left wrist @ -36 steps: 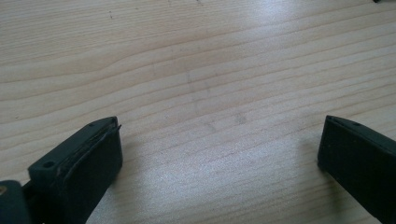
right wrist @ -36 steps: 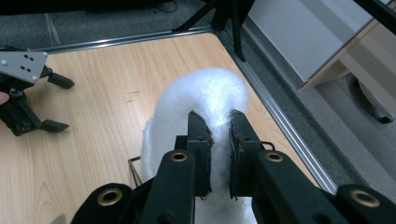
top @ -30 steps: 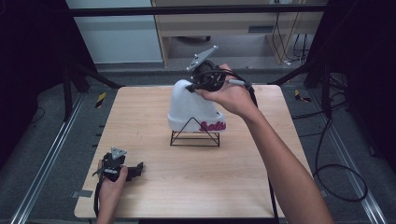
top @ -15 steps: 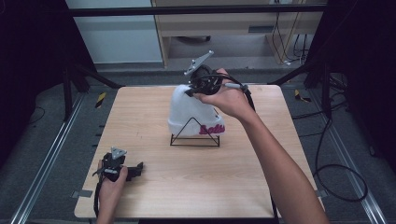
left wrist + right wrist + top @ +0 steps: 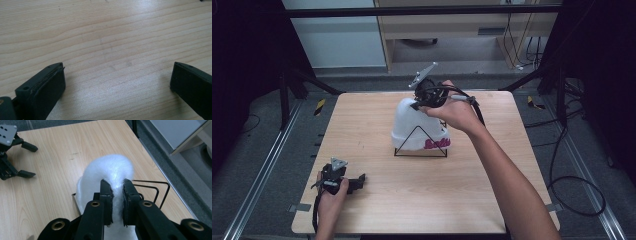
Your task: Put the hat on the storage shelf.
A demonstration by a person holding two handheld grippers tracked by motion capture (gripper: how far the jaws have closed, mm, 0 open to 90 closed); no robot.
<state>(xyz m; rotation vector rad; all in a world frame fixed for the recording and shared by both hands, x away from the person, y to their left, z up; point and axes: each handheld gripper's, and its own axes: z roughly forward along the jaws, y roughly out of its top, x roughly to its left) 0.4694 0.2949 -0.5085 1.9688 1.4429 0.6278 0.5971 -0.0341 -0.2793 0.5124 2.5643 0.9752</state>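
White woolly hat [image 5: 412, 125] draped over black wire stand [image 5: 421, 145], mid-desk [image 5: 492, 200], right gripper [image 5: 117, 187] fingers clamped on its crown; left gripper [image 5: 343, 181] near left, fingers apart, resting.

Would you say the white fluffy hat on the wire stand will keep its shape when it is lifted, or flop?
The hat will probably flop: its fabric bunches where the right gripper pinches it. It looks fuzzy and light, so it should lift easily and is unlikely to slip. The thin wire stand may shift or tip if the hat drags on it.
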